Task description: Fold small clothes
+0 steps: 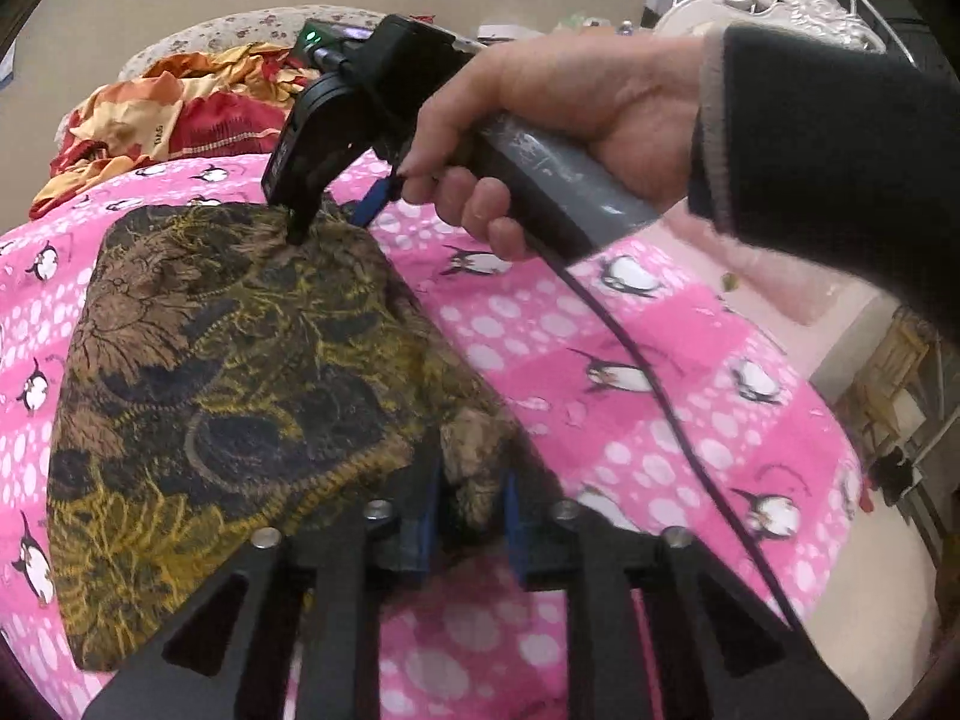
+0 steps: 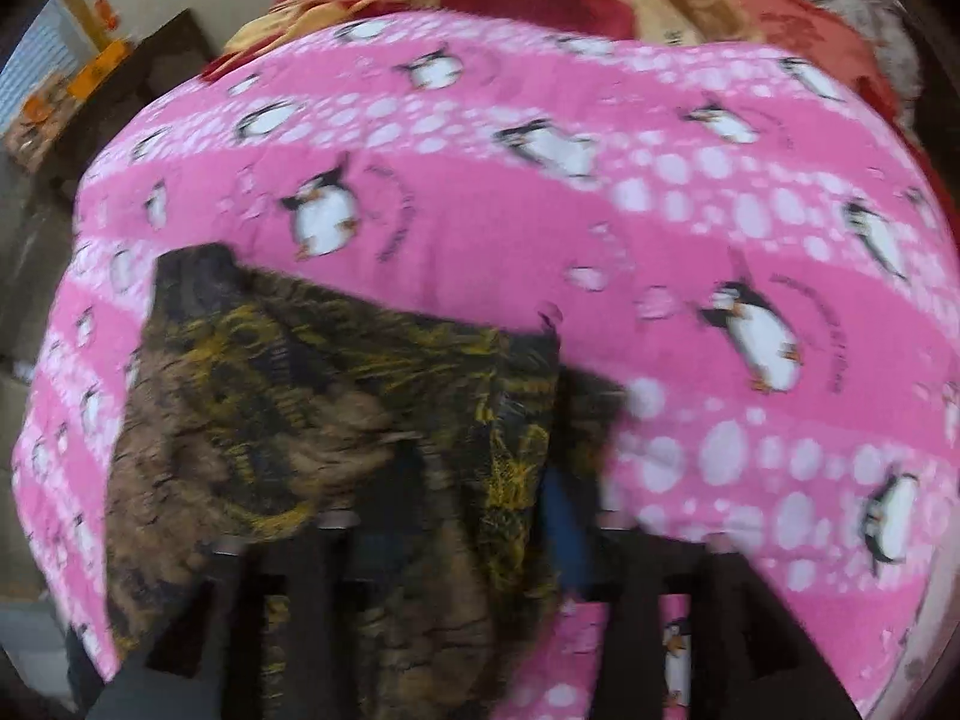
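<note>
Right tool (image 2: pixel 480 510), blurred, half hidden under brown garment (image 2: pixel 288 420).

right wrist view is motion-blurred; the patterned cloth (image 2: pixel 336 420) drapes over the right gripper (image 2: pixel 480 516), hiding its fingers.

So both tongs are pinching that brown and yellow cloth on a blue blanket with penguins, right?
Nearly. The blanket is pink, not blue, as the left wrist view shows. Both the left tongs and the right tongs do pinch the brown and yellow cloth.
</note>
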The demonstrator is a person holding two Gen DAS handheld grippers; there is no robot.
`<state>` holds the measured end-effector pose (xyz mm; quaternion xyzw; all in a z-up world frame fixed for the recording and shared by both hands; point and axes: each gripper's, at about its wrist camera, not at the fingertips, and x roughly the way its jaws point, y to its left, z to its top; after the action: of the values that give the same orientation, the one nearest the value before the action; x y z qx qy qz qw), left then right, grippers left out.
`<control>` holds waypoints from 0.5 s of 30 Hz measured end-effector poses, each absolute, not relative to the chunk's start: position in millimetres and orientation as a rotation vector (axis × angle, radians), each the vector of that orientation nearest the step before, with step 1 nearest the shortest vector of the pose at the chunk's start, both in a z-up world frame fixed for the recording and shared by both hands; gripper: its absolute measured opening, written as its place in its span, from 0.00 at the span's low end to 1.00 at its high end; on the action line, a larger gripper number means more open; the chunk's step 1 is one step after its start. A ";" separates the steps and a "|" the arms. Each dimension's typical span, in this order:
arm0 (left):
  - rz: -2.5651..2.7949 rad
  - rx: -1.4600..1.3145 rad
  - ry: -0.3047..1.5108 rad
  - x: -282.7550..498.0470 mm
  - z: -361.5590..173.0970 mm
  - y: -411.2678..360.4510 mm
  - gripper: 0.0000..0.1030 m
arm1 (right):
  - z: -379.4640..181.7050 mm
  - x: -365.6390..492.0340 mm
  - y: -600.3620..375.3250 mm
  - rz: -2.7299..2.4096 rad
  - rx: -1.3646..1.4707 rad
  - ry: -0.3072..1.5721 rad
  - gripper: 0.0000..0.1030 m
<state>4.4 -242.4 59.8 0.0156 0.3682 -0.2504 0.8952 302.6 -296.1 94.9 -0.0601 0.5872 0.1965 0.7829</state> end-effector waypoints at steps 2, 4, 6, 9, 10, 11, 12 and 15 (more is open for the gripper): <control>-0.566 0.027 0.773 -9.9 63.8 -236.2 0.29 | 110.1 296.4 -310.1 0.397 -0.096 1.202 0.53; -0.570 0.040 0.770 -25.4 69.5 -220.7 0.29 | 130.5 284.4 -325.7 0.394 -0.052 1.126 0.53; -0.534 0.046 0.752 -33.7 77.7 -199.0 0.29 | 156.2 257.8 -335.5 0.474 -0.021 1.045 0.53; -0.406 -0.014 0.726 -37.5 93.8 -144.2 0.30 | 177.6 200.5 -329.9 0.662 -0.106 0.966 0.53; -0.382 -0.037 0.726 -35.4 95.6 -132.7 0.30 | 179.5 180.8 -324.6 0.708 -0.158 0.944 0.53; -0.347 -0.071 0.732 -31.3 95.2 -115.6 0.30 | 179.5 162.2 -319.7 0.751 -0.207 0.925 0.53; -0.329 -0.084 0.744 -27.0 93.0 -108.2 0.29 | 177.4 133.5 -310.8 0.811 -0.282 0.891 0.53; -0.325 -0.164 0.829 -5.3 69.9 -96.2 0.17 | 165.1 82.2 -283.3 0.906 -0.397 0.825 0.53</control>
<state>-5.3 -96.2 69.9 -0.0793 0.4005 -0.1569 0.8993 82.2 -283.3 165.1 -0.1849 0.3847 0.4223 0.7997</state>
